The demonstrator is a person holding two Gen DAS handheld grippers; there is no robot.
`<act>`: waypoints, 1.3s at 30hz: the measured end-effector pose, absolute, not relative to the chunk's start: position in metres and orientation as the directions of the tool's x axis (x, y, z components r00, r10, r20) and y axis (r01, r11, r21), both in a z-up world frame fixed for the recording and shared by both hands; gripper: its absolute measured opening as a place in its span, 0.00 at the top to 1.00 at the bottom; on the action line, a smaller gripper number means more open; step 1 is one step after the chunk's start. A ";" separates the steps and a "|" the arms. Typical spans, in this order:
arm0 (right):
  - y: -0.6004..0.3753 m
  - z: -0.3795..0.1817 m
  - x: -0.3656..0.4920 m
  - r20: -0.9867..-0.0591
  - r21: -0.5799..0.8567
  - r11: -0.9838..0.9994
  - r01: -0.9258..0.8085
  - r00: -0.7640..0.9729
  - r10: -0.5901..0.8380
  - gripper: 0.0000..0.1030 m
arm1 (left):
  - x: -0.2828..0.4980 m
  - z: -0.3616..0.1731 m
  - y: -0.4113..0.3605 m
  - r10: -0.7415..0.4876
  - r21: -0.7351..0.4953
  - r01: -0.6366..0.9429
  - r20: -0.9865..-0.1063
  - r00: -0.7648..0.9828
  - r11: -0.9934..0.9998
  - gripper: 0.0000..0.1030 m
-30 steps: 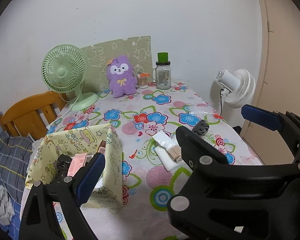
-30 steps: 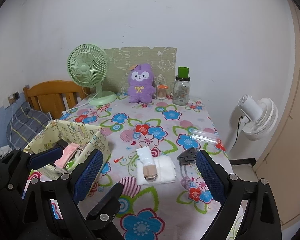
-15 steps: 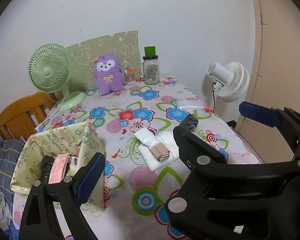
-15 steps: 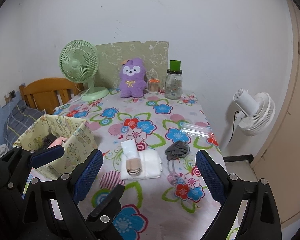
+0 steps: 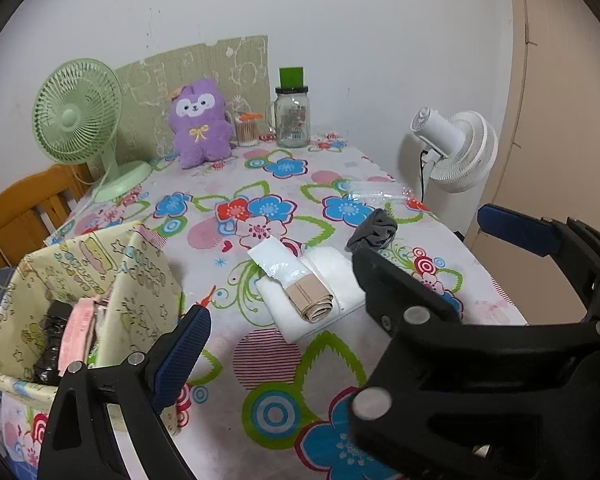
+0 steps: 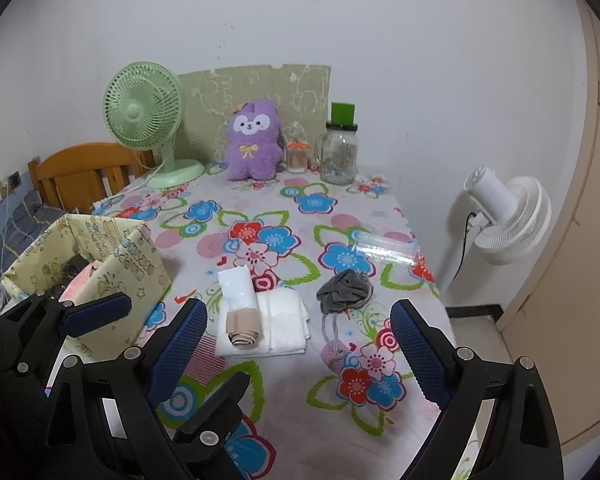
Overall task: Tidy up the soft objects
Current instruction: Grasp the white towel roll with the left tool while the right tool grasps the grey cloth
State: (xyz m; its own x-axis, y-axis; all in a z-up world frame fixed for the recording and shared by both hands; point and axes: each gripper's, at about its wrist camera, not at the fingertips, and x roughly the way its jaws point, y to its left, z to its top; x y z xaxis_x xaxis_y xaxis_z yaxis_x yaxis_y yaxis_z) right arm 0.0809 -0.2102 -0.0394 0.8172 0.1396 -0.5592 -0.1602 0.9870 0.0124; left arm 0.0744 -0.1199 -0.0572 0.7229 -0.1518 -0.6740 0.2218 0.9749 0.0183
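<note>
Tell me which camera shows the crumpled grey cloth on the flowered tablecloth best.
The right wrist view. There the crumpled grey cloth lies fully exposed, its cord trailing toward the camera, between the open right claw's fingers. In the left wrist view, the cloth is smaller, and its near edge is hidden behind the black frame of the other claw.

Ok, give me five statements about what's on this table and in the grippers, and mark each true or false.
1. The beige roll lies on the folded white cloth. True.
2. The right gripper is shut on the grey sock. False: its jaws stand open and empty; the sock lies on the tablecloth.
3. The purple plush toy sits upright at the far end by the green fan. True.
4. The yellow fabric bin is empty. False: pink and dark items lie inside.
5. The left gripper is open. True.
</note>
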 end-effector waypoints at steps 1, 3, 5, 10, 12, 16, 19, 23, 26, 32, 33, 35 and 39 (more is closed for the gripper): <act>-0.211 -0.041 0.083 -0.564 0.015 0.988 -0.156 0.814 0.138 0.10 | 0.078 -0.059 -0.120 -0.152 0.018 0.223 -0.677 0.720 0.975 0.07; -0.215 -0.048 0.090 -0.579 0.031 0.989 -0.146 0.804 0.137 0.12 | 0.084 -0.062 -0.120 -0.155 0.014 0.224 -0.682 0.715 0.975 0.07; -0.218 -0.052 0.095 -0.590 0.044 0.990 -0.135 0.796 0.135 0.13 | 0.090 -0.066 -0.121 -0.156 0.012 0.225 -0.688 0.709 0.974 0.07; -0.226 -0.063 0.109 -0.615 0.062 0.993 -0.105 0.779 0.121 0.15 | 0.104 -0.074 -0.124 -0.162 0.000 0.229 -0.703 0.693 0.973 0.08; -0.229 -0.066 0.114 -0.620 0.068 0.993 -0.096 0.776 0.117 0.15 | 0.110 -0.077 -0.125 -0.160 -0.002 0.225 -0.707 0.688 0.974 0.08; -0.231 -0.071 0.124 -0.632 0.077 0.993 -0.091 0.766 0.119 0.15 | 0.122 -0.083 -0.125 -0.149 -0.007 0.208 -0.719 0.678 0.978 0.09; -0.232 -0.073 0.132 -0.637 0.079 0.993 -0.091 0.761 0.120 0.15 | 0.130 -0.087 -0.125 -0.145 -0.012 0.199 -0.728 0.670 0.980 0.12; -0.233 -0.078 0.142 -0.646 0.075 0.993 -0.086 0.755 0.114 0.15 | 0.140 -0.093 -0.126 -0.143 -0.020 0.191 -0.739 0.658 0.981 0.13; -0.235 -0.082 0.149 -0.654 0.073 0.994 -0.081 0.748 0.109 0.17 | 0.146 -0.097 -0.126 -0.135 -0.022 0.178 -0.743 0.655 0.984 0.15; -0.237 -0.090 0.162 -0.671 0.069 0.996 -0.064 0.735 0.094 0.18 | 0.156 -0.105 -0.127 -0.129 -0.030 0.163 -0.760 0.638 0.986 0.24; -0.237 -0.091 0.165 -0.674 0.069 0.996 -0.062 0.733 0.092 0.18 | 0.158 -0.106 -0.126 -0.126 -0.031 0.158 -0.762 0.636 0.987 0.28; -0.238 -0.094 0.169 -0.681 0.069 0.996 -0.058 0.727 0.090 0.18 | 0.161 -0.108 -0.125 -0.124 -0.036 0.150 -0.766 0.631 0.988 0.35; -0.238 -0.098 0.179 -0.689 0.066 0.996 -0.055 0.720 0.085 0.18 | 0.166 -0.111 -0.122 -0.128 -0.053 0.138 -0.773 0.622 0.989 0.50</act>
State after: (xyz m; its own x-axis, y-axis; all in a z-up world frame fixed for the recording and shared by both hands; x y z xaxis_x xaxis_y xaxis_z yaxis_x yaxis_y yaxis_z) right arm 0.1795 -0.2383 -0.0983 0.7196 0.0852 -0.6891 -0.0549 0.9963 0.0658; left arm 0.1664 -0.1219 -0.1111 0.6219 -0.1276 -0.7727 0.1377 0.9891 -0.0526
